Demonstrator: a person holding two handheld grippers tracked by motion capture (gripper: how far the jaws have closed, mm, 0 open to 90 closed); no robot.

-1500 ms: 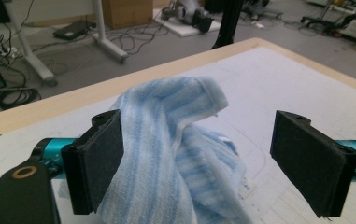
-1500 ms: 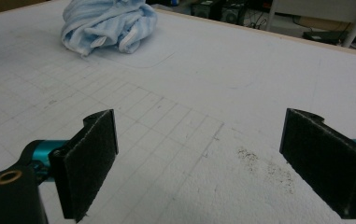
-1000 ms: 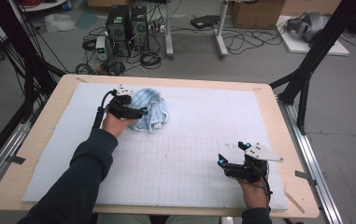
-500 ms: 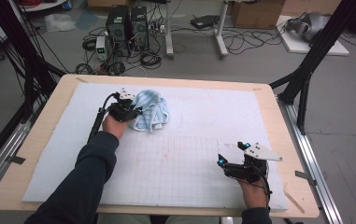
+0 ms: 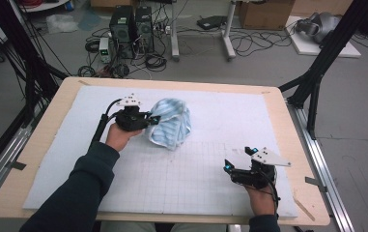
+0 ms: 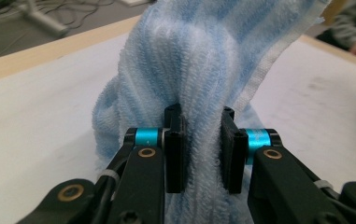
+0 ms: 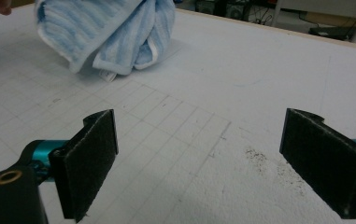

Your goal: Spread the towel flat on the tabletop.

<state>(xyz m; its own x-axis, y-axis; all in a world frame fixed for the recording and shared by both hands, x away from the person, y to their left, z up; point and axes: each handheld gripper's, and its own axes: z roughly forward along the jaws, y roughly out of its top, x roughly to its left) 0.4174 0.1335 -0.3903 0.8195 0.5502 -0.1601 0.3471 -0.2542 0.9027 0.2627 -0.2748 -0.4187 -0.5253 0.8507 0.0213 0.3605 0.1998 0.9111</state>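
left gripper point(image 5: 153, 119) fingers closed on towel point(image 5: 172, 121), towel lifted

Towel point(image 5: 170, 122) bunched on the mat point(image 5: 230, 116), directly ahead of the left gripper point(image 5: 153, 119), a fold between its jaws. Right gripper point(image 5: 230, 166) well apart, near the mat's front edge, towel ahead-left of it.

Even, diffuse overhead light; the white surface point(image 5: 210, 121) is bright and free of glare, and the floor beyond it is dimmer. Soft, short shadows lie under the towel point(image 5: 171, 123) and under both hands. The high view is slightly soft, with mild bending of straight lines at its edges. In the left gripper view the towel's weave is sharp and the far background blurs. In the right gripper view the near tongs point(image 7: 213, 163) are crisp, the far edge softer.
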